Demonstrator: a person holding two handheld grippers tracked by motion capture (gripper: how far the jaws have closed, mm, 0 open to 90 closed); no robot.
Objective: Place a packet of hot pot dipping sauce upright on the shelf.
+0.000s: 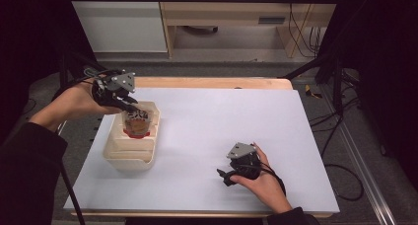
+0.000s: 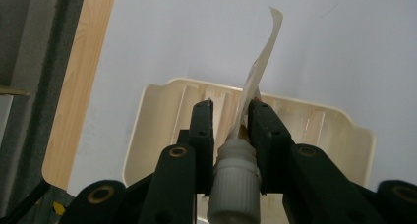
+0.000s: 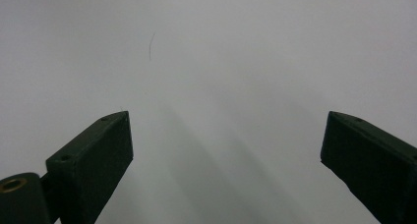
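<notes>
Above the cream tray (image 1: 129, 156), the left gripper (image 2: 230, 117) pinches a spouted pouch (image 2: 255, 81); the right gripper (image 3: 226, 150) rests on the white table (image 1: 207, 131), jaws spread.

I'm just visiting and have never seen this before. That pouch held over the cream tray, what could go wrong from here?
The left tongs pinch the pouch only near its white cap, so the thin body flops sideways and might slip out. It hangs over the far end of the cream tray, which sits near the table's left edge; a nudge might push the tray off. The right tongs rest open and far away, too distant to help quickly.
</notes>
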